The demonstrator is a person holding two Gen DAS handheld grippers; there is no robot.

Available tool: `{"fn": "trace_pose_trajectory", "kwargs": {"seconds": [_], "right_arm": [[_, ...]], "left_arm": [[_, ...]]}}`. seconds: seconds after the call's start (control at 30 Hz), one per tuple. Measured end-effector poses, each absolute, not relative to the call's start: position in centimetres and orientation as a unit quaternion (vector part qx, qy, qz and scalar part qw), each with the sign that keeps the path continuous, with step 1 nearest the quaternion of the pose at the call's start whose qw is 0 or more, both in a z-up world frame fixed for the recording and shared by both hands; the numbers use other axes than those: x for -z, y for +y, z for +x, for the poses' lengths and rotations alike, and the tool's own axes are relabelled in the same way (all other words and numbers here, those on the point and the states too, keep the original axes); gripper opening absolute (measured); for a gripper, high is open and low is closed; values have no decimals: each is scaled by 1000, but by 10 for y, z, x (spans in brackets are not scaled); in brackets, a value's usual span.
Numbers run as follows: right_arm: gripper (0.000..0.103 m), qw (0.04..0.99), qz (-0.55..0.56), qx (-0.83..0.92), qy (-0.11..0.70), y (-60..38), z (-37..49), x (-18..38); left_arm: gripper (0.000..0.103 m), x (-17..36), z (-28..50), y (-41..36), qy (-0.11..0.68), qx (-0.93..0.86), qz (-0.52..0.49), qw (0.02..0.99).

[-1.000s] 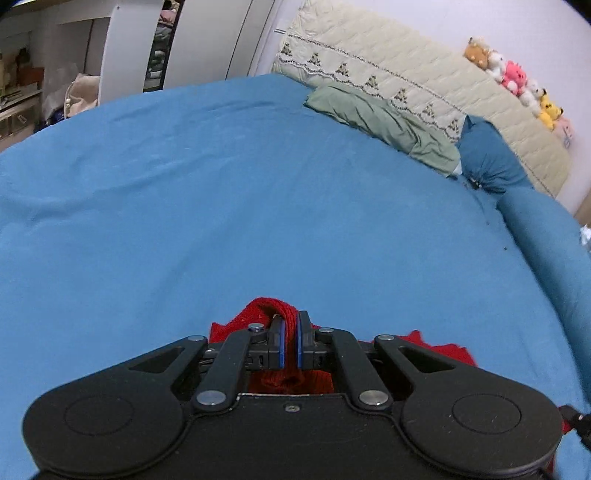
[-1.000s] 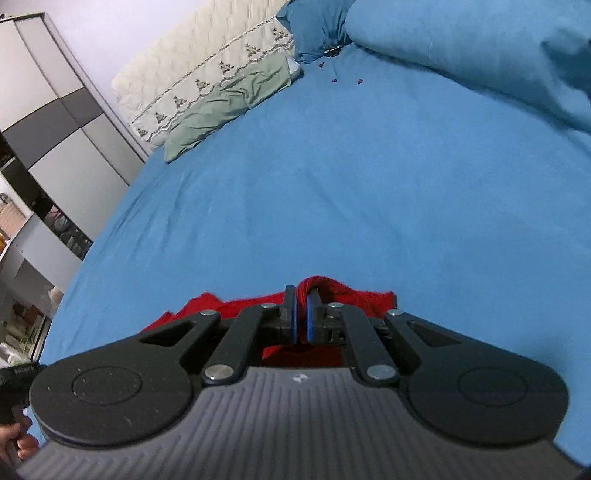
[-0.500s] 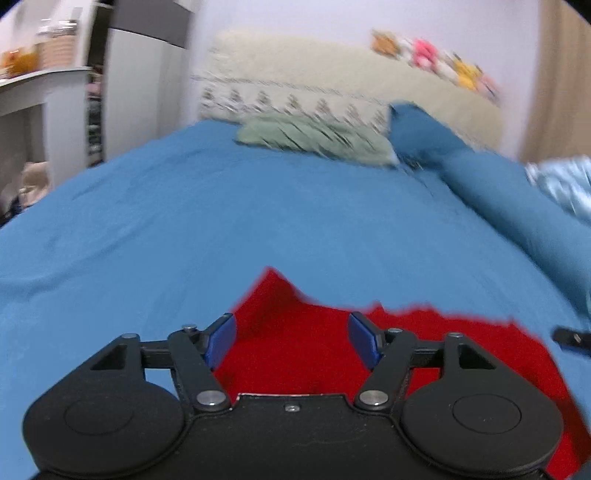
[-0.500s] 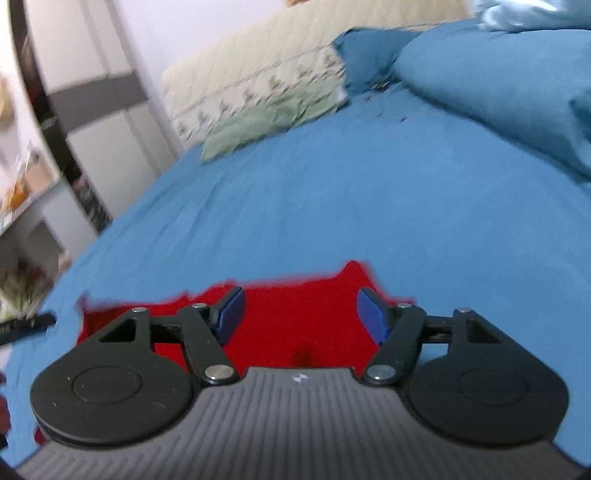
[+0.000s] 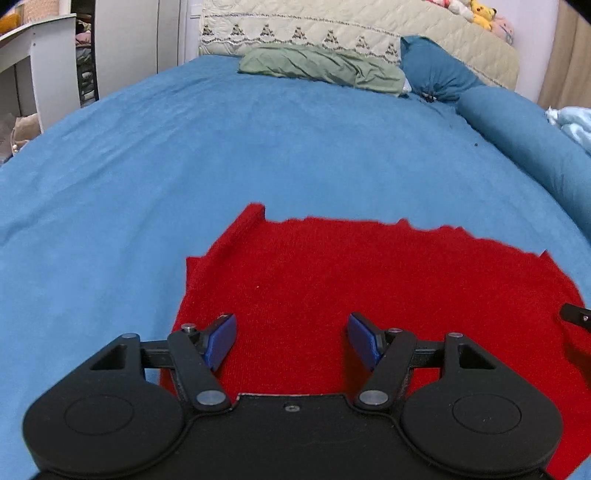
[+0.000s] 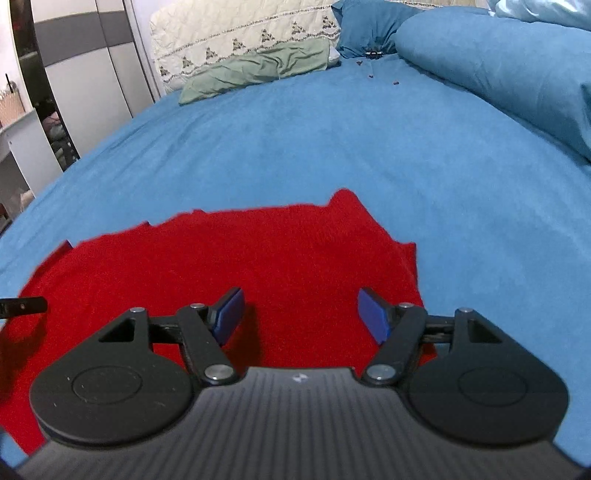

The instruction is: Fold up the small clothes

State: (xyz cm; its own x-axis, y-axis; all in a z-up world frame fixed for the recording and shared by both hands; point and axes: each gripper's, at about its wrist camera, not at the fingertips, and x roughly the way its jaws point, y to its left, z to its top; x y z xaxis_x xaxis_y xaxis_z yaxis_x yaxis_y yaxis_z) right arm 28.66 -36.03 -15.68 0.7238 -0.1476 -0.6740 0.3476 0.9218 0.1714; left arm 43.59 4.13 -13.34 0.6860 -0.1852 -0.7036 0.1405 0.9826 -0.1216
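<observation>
A red knitted garment [image 5: 369, 280] lies spread flat on the blue bed; it also shows in the right wrist view [image 6: 258, 266]. My left gripper [image 5: 291, 341] is open and empty, just above the garment's left part. My right gripper [image 6: 301, 319] is open and empty, above the garment's right part. A black tip of the right gripper [image 5: 574, 317] shows at the right edge of the left wrist view. A tip of the left gripper [image 6: 22, 306] shows at the left edge of the right wrist view.
The blue bedspread [image 5: 258, 147] stretches ahead. A green pillow [image 5: 321, 68], a blue pillow [image 5: 436, 70] and a quilted headboard [image 5: 332, 29] are at the far end. A blue rolled duvet [image 6: 498, 62] lies along the right. Wardrobe and shelves [image 5: 37, 74] stand to the left.
Both grippers were shut on folds of the red garment a second ago. They have opened, let it go and risen; the garment now lies flat.
</observation>
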Motion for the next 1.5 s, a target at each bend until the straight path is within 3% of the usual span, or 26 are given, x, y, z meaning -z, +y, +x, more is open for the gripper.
{"fn": "trace_pose_trajectory", "kwargs": {"seconds": [0.2, 0.23, 0.27, 0.33, 0.47, 0.77, 0.83, 0.97, 1.17, 1.2, 1.23, 1.33, 1.5], "right_arm": [[84, 936, 114, 133, 304, -354, 246, 90], [86, 938, 102, 135, 301, -353, 236, 80], [88, 940, 93, 138, 298, -353, 229, 71], [99, 940, 79, 145, 300, -355, 211, 60], [99, 927, 86, 159, 329, -365, 182, 67], [93, 907, 87, 171, 375, -359, 166, 139], [87, 907, 87, 174, 374, -359, 167, 152], [84, 912, 98, 176, 359, -357, 170, 167], [58, 917, 86, 157, 355, -350, 172, 170], [52, 917, 91, 156, 356, -350, 172, 169], [40, 915, 99, 159, 357, -351, 173, 168], [28, 907, 144, 161, 361, -357, 174, 162], [25, 890, 250, 169, 342, -370, 173, 131]], "left_arm": [[72, 80, 397, 34, 348, 109, -12, 931], [77, 73, 389, 30, 342, 117, -7, 932], [91, 66, 381, 25, 338, 125, -2, 933], [102, 60, 368, 13, 332, 145, 3, 932], [102, 69, 359, -19, 349, 174, 13, 921], [102, 118, 366, -63, 401, 174, 22, 899], [102, 127, 368, -66, 407, 170, 25, 897], [102, 144, 377, -65, 423, 159, 24, 892], [103, 157, 387, -69, 429, 154, 31, 890], [103, 158, 389, -69, 430, 153, 30, 889], [103, 158, 391, -69, 432, 152, 27, 889], [103, 158, 397, -71, 442, 150, 30, 884], [103, 143, 400, -60, 453, 157, 13, 878]]}}
